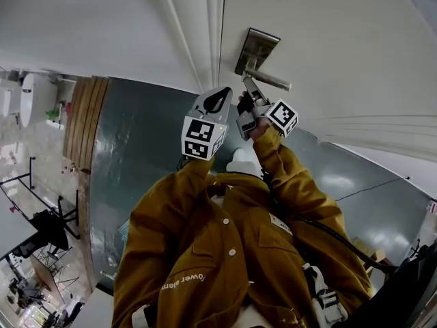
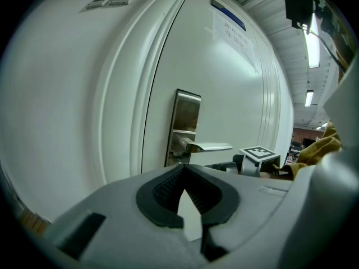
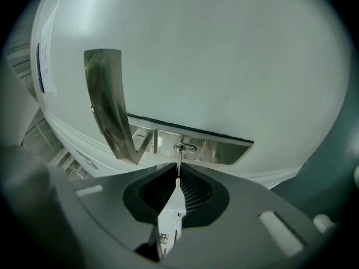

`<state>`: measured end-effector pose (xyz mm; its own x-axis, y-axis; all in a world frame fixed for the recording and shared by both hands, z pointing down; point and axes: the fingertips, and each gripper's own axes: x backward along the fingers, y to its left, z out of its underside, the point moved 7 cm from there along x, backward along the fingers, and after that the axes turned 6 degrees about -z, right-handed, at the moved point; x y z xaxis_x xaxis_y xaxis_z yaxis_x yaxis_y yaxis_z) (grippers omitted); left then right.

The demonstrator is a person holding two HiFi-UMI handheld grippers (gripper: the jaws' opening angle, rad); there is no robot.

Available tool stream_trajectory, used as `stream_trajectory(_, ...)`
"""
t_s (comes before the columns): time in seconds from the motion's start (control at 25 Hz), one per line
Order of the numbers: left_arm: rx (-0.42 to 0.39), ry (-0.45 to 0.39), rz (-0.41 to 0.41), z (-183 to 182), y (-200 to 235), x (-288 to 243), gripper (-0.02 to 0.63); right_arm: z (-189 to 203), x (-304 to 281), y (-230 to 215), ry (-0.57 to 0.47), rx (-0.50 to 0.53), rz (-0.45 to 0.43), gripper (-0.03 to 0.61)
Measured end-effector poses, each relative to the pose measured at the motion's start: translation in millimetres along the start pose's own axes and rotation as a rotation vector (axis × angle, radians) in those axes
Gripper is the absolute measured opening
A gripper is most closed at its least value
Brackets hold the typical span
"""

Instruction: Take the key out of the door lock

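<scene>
A small metal key (image 3: 178, 160) sticks out of the keyhole (image 3: 184, 148) in the steel lock plate (image 3: 205, 150) on a white door. My right gripper (image 3: 177, 175) is shut on the key's bow, with the shaft running straight from the pads into the lock. The lever handle (image 3: 109, 114) hangs just left of it. In the head view the right gripper (image 1: 249, 93) is right under the handle (image 1: 268, 79). My left gripper (image 1: 217, 102) hovers beside it, away from the door. In its own view the left gripper (image 2: 184, 171) is shut on nothing, facing the lock plate (image 2: 185, 125).
The white door frame (image 1: 205, 33) runs beside the lock. A paper notice (image 2: 233, 33) is stuck high on the door. Below me are a grey-green floor (image 1: 143, 149), wooden boards (image 1: 85, 118) at the left and the person's mustard jacket sleeve (image 1: 290, 176).
</scene>
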<state>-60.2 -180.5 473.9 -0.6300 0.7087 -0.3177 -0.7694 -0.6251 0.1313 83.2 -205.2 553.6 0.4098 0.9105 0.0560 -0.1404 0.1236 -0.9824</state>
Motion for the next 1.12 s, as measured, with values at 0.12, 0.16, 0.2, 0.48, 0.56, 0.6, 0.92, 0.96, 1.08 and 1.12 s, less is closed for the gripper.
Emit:
stream_trajectory(0.12,0.001,0.004,0.002,1.7,-1.2,-2.8,-0.002,1.0,1.4,-2.6,-0.006,-0.013,0.006,0.029)
stream_trajectory(0.16,0.001,0.004,0.003,2.1,-1.8,-3.1,-0.002,2.8,2.5,-1.6,-0.002,-0.017,-0.003,0.028)
stream_trajectory(0.2,0.002,0.004,0.003,2.5,-2.2,-3.3,-0.002,5.4,4.7,-0.1,0.005,-0.017,-0.017,0.028)
stream_trajectory(0.48,-0.002,0.005,0.007,4.6,-6.0,2.8,-0.002,8.7,15.1,1.9,0.03,0.004,-0.072,0.029)
stream_trajectory(0.56,-0.007,0.006,0.01,4.9,-8.2,2.8,-0.002,8.7,17.1,-1.1,0.016,-0.017,-0.057,0.029)
stream_trajectory(0.6,-0.01,0.005,0.01,4.2,-8.9,3.3,-0.002,10.2,17.9,-1.0,0.016,-0.024,-0.055,0.029)
stream_trajectory(0.92,-0.011,-0.005,-0.002,4.4,-6.5,15.3,-0.002,31.8,24.9,18.2,0.077,-0.001,-0.106,0.028)
stream_trajectory(0.96,-0.01,-0.005,-0.003,5.1,-7.0,15.6,-0.002,32.2,25.4,18.7,0.083,-0.004,-0.105,0.028)
stream_trajectory(1.08,-0.01,-0.006,-0.002,6.4,-10.2,17.6,-0.002,33.6,29.7,21.0,0.098,-0.022,-0.108,0.028)
stream_trajectory(1.12,-0.01,-0.006,-0.001,6.8,-11.3,18.5,-0.002,34.3,31.7,22.4,0.107,-0.026,-0.109,0.028)
